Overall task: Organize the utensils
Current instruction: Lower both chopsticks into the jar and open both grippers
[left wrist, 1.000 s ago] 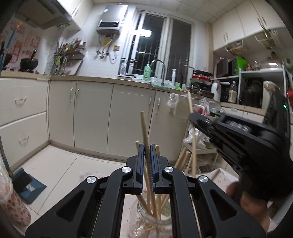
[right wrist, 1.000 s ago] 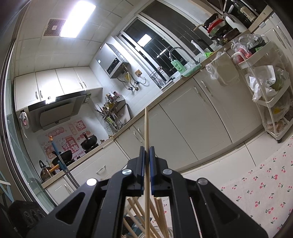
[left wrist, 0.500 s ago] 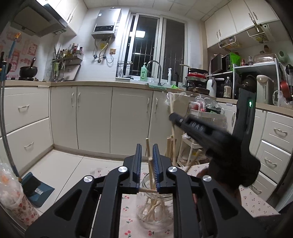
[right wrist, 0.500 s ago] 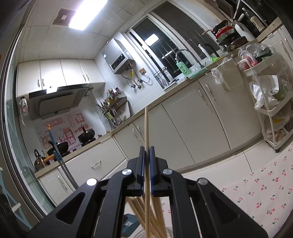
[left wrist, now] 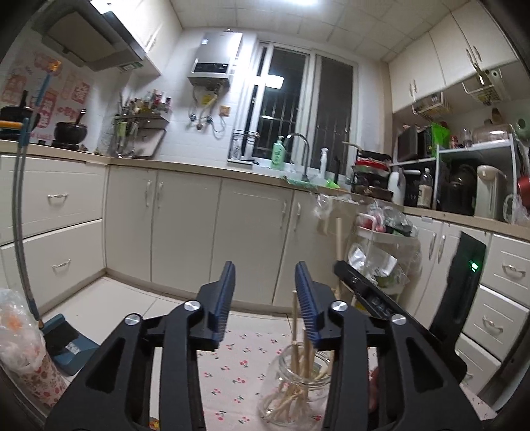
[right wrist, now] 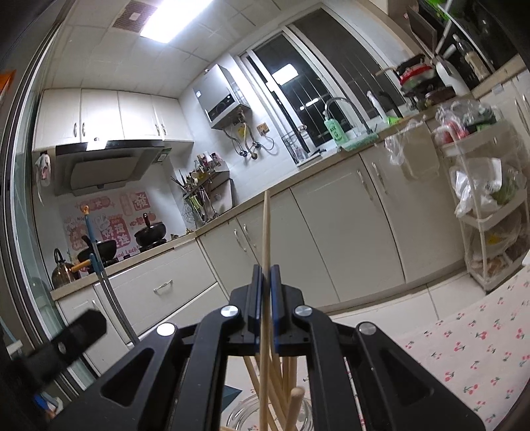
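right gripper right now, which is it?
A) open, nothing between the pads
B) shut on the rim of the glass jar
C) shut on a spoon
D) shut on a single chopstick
D: in the right wrist view the right gripper has its blue pads pressed on one chopstick, which sticks up past them, above the glass jar holding the other chopsticks.

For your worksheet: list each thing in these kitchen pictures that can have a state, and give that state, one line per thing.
left gripper: fingers opening, nothing between them
right gripper: shut on a chopstick
chopstick: held upright over the jar
glass jar: lidless, upright on the cherry-print cloth, holding several chopsticks
cabinet doors: closed
ceiling light: on
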{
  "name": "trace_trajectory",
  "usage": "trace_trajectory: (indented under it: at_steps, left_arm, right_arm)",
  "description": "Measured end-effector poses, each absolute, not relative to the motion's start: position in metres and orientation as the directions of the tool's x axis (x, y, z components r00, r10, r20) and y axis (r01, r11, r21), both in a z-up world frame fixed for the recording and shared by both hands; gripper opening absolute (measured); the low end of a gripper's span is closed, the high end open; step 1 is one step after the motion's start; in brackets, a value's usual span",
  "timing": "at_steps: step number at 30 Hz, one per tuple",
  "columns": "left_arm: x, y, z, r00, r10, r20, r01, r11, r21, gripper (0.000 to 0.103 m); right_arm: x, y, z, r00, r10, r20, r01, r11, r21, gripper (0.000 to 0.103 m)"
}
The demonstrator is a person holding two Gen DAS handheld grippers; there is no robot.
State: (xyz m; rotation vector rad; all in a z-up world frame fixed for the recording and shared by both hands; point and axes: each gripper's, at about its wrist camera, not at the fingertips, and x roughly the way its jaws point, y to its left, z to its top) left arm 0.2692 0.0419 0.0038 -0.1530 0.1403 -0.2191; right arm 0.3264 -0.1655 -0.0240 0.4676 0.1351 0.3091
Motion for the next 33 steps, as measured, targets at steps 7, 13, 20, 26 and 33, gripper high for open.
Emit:
trace_trajectory:
  at_steps: [7, 13, 20, 26, 33]
  left_arm:
    - [0.268, 0.056, -0.005, 0.967, -0.198, -0.163, 0.166, 0.968, -0.189, 0.042]
    - [0.267, 0.062, -0.012, 0.965, -0.191, -0.181, 0.154, 0.968, -0.201, 0.042]
    - [0.267, 0.058, -0.015, 0.961, -0.197, -0.193, 0.160, 0.969, -0.190, 0.046]
    - [0.261, 0.054, -0.017, 0.958, -0.201, -0.205, 0.162, 0.968, -0.191, 0.053]
    - [0.247, 0.052, -0.018, 0.949, -0.211, -0.236, 0.168, 0.967, -0.189, 0.057]
  right_arm:
    - [0.322, -0.166, -0.022, 0.950, 0.305, -0.062, -0.247, 0.862, 0.443, 0.007]
    - [0.306, -0.162, -0.028, 0.950, 0.298, -0.091, -0.240, 0.886, 0.396, 0.007]
    - [0.294, -0.155, -0.029, 0.952, 0.290, -0.098, -0.245, 0.914, 0.322, 0.007]
    - [0.286, -0.166, -0.023, 0.952, 0.288, -0.101, -0.238, 0.908, 0.346, 0.007]
    - [0.300, -0.217, 0.011, 0.975, 0.204, -0.093, -0.151, 0.905, 0.399, 0.030]
